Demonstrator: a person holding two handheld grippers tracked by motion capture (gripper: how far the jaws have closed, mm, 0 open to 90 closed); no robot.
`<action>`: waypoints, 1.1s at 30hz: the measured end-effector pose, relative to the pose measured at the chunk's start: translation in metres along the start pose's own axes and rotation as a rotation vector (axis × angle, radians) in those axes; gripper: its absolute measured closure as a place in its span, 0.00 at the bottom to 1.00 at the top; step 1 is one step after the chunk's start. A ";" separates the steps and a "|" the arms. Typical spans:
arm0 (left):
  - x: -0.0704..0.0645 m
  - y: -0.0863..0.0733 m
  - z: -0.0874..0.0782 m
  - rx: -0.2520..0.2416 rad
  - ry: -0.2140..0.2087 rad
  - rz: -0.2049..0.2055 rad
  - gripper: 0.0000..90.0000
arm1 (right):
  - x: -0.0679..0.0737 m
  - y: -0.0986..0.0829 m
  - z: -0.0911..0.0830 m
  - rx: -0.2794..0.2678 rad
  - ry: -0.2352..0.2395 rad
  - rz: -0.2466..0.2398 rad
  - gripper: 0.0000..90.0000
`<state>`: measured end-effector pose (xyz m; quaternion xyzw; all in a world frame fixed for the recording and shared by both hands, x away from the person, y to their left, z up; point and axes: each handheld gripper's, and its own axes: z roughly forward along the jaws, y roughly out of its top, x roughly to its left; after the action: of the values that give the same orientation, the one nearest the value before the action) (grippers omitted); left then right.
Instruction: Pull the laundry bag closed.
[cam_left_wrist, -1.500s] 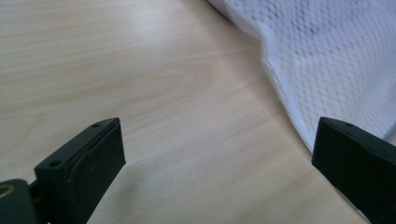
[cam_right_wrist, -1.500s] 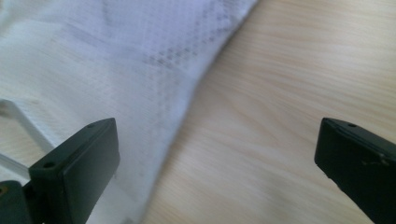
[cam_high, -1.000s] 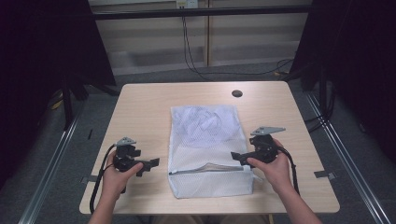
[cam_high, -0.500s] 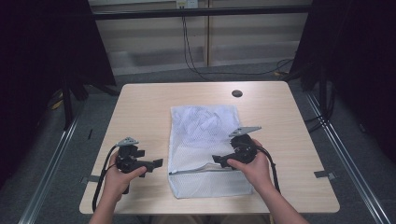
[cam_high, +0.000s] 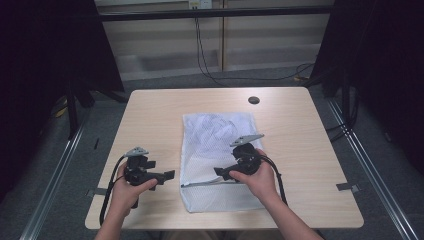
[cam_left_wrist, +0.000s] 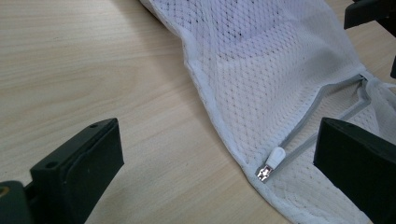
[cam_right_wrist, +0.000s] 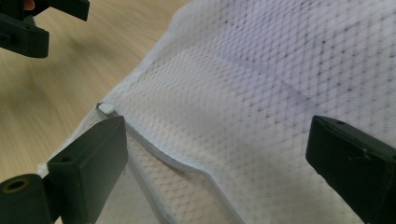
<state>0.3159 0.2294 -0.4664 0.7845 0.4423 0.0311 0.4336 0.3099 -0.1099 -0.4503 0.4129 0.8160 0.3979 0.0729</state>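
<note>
mesh bag (cam_high: 215, 150) flat on table (cam_high: 150, 115) | right gripper (cam_high: 221, 173) over its zipper (cam_left_wrist: 299, 140), jaws wide, holding nothing | left gripper (cam_high: 170, 175) just beside the bag's edge, wide open, empty

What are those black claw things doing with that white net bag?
A person holds a gripper in each hand over a white mesh laundry bag lying flat on the table. The right gripper hovers open above the bag's zipper. The left gripper waits open beside the bag, facing the zipper pull. Neither holds anything.
</note>
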 end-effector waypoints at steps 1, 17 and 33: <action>0.000 0.000 -0.001 0.004 -0.001 0.003 0.01 | 0.000 0.000 0.000 0.000 0.000 0.000 0.06; -0.002 -0.001 -0.004 0.012 -0.003 -0.001 0.03 | 0.024 0.012 0.021 0.038 0.037 -0.058 0.10; -0.002 0.000 -0.006 0.032 0.003 0.005 0.04 | 0.038 0.017 0.034 0.046 0.094 -0.057 0.22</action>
<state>0.3123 0.2314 -0.4622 0.7923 0.4414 0.0262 0.4204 0.3109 -0.0564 -0.4529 0.3719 0.8388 0.3959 0.0364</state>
